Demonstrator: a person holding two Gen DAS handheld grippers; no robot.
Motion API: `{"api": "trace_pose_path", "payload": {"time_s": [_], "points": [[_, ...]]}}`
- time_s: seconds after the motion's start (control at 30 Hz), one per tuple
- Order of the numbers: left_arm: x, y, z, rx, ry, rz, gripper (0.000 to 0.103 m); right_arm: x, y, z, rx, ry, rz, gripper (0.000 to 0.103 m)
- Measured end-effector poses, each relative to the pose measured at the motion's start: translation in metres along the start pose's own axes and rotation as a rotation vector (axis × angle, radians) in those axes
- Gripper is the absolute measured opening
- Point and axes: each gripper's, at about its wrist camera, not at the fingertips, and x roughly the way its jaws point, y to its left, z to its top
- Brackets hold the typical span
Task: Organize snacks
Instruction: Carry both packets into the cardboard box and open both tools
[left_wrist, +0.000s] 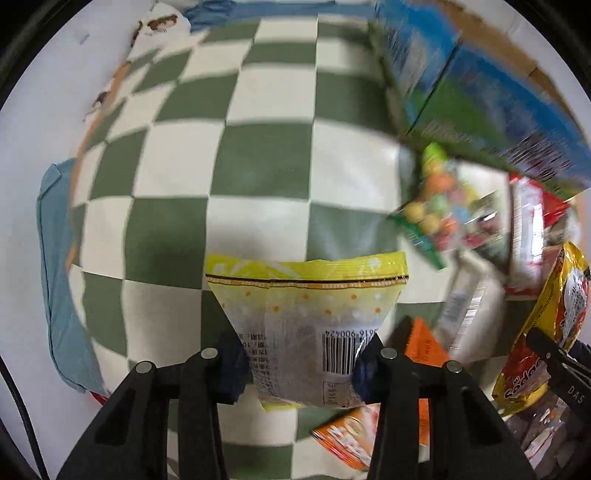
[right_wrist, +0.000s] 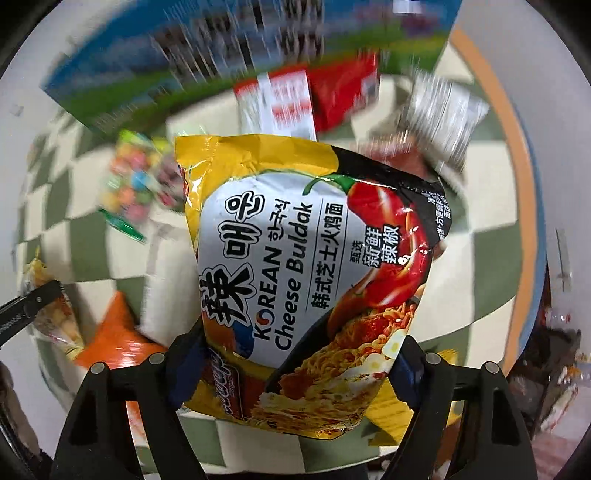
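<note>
My left gripper (left_wrist: 299, 369) is shut on a small yellow-green snack packet (left_wrist: 306, 314) with a barcode, held above the green-and-white checkered cloth (left_wrist: 258, 166). My right gripper (right_wrist: 291, 365) is shut on a yellow Korean Cheese Buldak noodle bag (right_wrist: 310, 280), lifted above the cloth. That bag and the right gripper's finger also show at the right edge of the left wrist view (left_wrist: 543, 332). The left gripper's finger shows at the left edge of the right wrist view (right_wrist: 29, 306).
A blue-and-green cardboard box (left_wrist: 480, 92) stands at the far side, also in the right wrist view (right_wrist: 221, 55). On the cloth lie a bag of coloured candies (left_wrist: 439, 206), a red-white packet (right_wrist: 291, 99), an orange packet (right_wrist: 118, 332), a silvery packet (right_wrist: 443, 107) and a white packet (left_wrist: 469, 306).
</note>
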Motion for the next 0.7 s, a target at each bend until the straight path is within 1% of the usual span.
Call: {"api": "trace_pose_path", "payload": {"time_s": [0.1, 0.13, 0.17, 0.23, 0.33, 0.37, 0.4, 0.43, 0.47, 0.53, 0.63, 0.7], "points": [[-0.042, -0.021, -0.002, -0.002, -0.053, -0.027, 0.040, -0.042, -0.003, 0.008, -0.040, -0.050, 0.065, 0.084], [-0.067, -0.016, 0.014, -0.004, -0.060, -0.044, 0.040, -0.050, -0.006, 0.013, -0.052, -0.064, 0.084, 0.084], [-0.079, -0.022, 0.020, -0.004, -0.072, -0.063, 0.040, -0.063, -0.009, 0.024, -0.066, -0.075, 0.104, 0.084], [-0.095, -0.017, 0.056, 0.002, -0.099, -0.100, 0.040, -0.092, -0.015, 0.044, -0.100, -0.114, 0.153, 0.084], [-0.122, -0.044, 0.098, 0.021, -0.134, -0.162, 0.040, -0.128, -0.022, 0.078, -0.137, -0.155, 0.193, 0.084], [-0.129, -0.055, 0.111, 0.030, -0.143, -0.170, 0.040, -0.134, -0.025, 0.090, -0.144, -0.167, 0.207, 0.084], [-0.135, -0.064, 0.132, 0.046, -0.148, -0.174, 0.040, -0.142, -0.028, 0.104, -0.156, -0.176, 0.212, 0.084], [-0.137, -0.074, 0.149, 0.057, -0.153, -0.172, 0.040, -0.151, -0.028, 0.113, -0.165, -0.187, 0.211, 0.084], [-0.139, -0.084, 0.167, 0.066, -0.159, -0.167, 0.040, -0.156, -0.032, 0.131, -0.177, -0.200, 0.204, 0.084], [-0.131, -0.100, 0.206, 0.081, -0.148, -0.147, 0.040, -0.155, -0.035, 0.159, -0.186, -0.206, 0.193, 0.085], [-0.106, -0.117, 0.257, 0.088, -0.108, -0.118, 0.040, -0.143, -0.041, 0.207, -0.205, -0.183, 0.174, 0.085], [-0.080, -0.124, 0.289, 0.083, -0.065, -0.101, 0.040, -0.128, -0.046, 0.237, -0.225, -0.156, 0.146, 0.085]]}}
